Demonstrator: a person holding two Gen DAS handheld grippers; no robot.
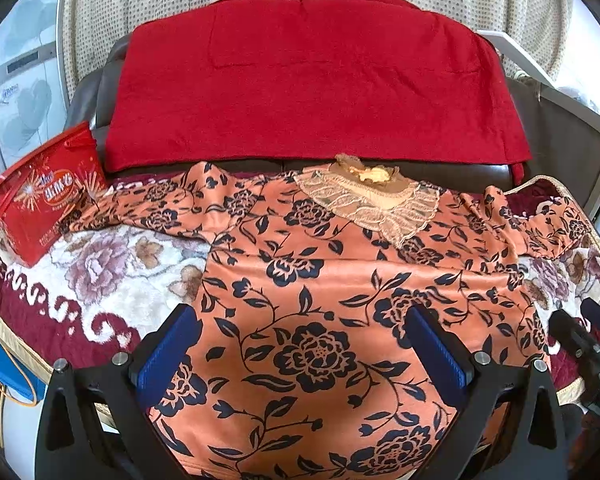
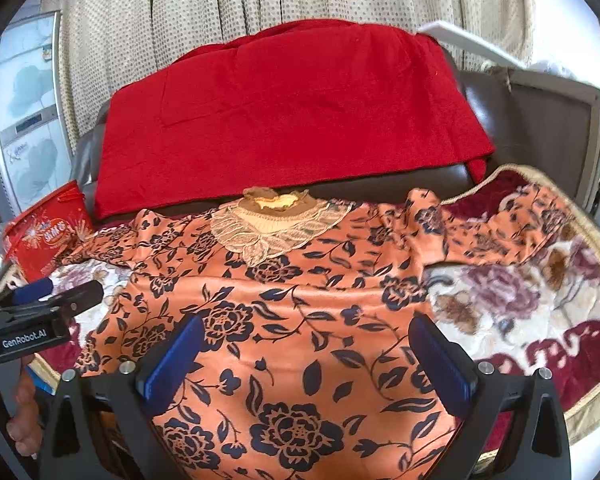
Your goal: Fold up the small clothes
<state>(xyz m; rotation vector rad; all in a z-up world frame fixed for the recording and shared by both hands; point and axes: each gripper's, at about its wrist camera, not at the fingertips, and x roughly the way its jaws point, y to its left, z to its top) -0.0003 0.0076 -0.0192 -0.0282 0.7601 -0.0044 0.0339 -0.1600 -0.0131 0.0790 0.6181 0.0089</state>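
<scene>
An orange top with a dark floral print (image 1: 312, 280) (image 2: 300, 320) lies spread flat on a flowered blanket, its lace collar (image 1: 376, 200) (image 2: 272, 224) at the far side and both sleeves stretched out sideways. My left gripper (image 1: 304, 328) hovers open over the lower left part of the top, with nothing between its blue pads. Over the lower right part my right gripper (image 2: 306, 340) is open too, holding nothing. Each gripper shows at the edge of the other's view: the right gripper (image 1: 584, 320) and the left gripper (image 2: 60, 292).
The plush flowered blanket (image 1: 100, 264) (image 2: 520, 312) covers the seat. A red cloth (image 1: 312, 80) (image 2: 284, 120) hangs over the dark backrest behind. A red snack bag (image 1: 48, 192) (image 2: 44, 236) stands at the far left. Dotted curtains hang at the back. A hand (image 2: 20, 412) holds the left gripper.
</scene>
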